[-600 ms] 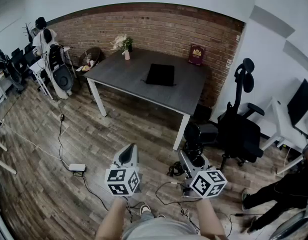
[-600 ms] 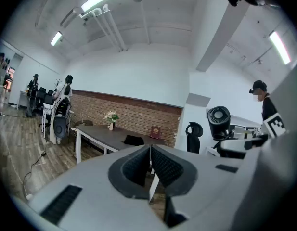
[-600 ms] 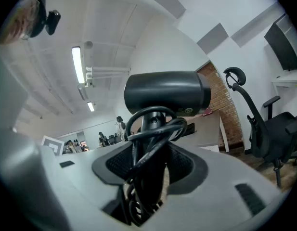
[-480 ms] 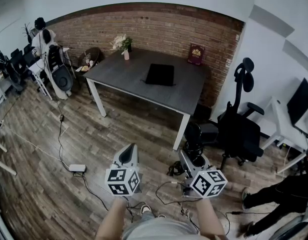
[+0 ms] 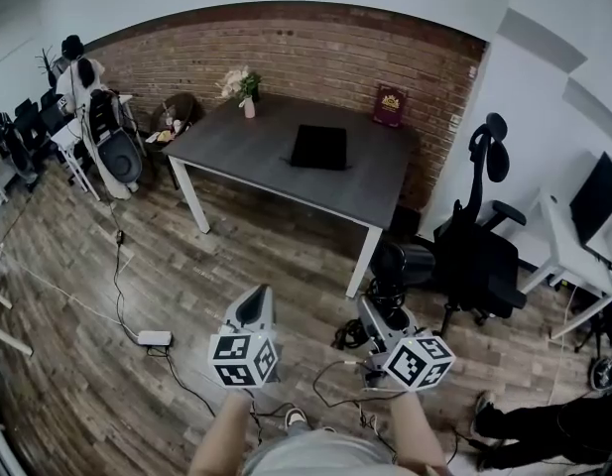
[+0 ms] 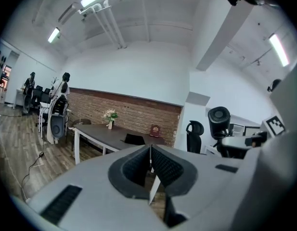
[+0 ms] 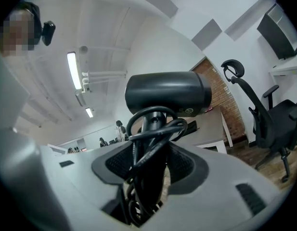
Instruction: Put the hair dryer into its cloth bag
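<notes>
Near: right gripper [image 7: 150, 166], jaws clamped on handle of black hair dryer [image 7: 167, 94], cord [image 7: 155, 129] wound round handle, barrel above jaws. Left gripper [image 6: 150, 161], jaws pressed together, nothing between. Both held above wooden floor [image 5: 77, 365], well apart from table [image 5: 236, 142]. Far: flat black item on table, probably the cloth bag [image 5: 318, 148]. Step judged: carrying dryer toward bag. Next: approach table, open bag mouth with left gripper.

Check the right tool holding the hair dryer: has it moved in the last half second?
No. The right tool keeps the same place beside the white table leg, clamped on the hair dryer.
</notes>
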Available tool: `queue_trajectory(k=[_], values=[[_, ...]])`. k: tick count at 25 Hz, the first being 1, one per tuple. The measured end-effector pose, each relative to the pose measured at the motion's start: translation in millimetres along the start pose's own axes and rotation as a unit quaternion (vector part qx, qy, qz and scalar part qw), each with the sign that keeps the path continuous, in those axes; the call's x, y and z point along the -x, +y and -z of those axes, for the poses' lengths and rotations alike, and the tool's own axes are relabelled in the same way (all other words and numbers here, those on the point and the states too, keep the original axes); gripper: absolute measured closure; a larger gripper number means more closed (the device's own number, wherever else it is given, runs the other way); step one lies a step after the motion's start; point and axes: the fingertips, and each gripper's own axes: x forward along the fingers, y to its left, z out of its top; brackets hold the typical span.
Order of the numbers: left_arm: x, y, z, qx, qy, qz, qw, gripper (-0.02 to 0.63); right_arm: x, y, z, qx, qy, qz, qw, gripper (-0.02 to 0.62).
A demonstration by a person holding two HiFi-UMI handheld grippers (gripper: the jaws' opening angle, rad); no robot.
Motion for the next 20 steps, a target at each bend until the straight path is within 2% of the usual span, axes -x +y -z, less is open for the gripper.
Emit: queue_trajectory(k=[11, 17, 20], values=[[-13.7, 61.8, -0.6, 0.015, 0.006, -0.005, 0.9999, 0.594, -23.5, -0.4, 8.5, -0.022, -0.009, 0.025, 0.999, 0.383], [-29.7, 69.3, -1.0, 0.016, 0.011, 0.002, 0.9998, 0.594, -33.6, -9.5, 5.1, -0.019, -0.011, 0.039, 0.999, 0.383], [-45.3, 72.4, -0.2, 0.016, 0.013, 0.005, 0.9998, 0.594, -46.6, -15.5, 2.8, -0.020, -0.014, 0.033, 0.999, 0.387]])
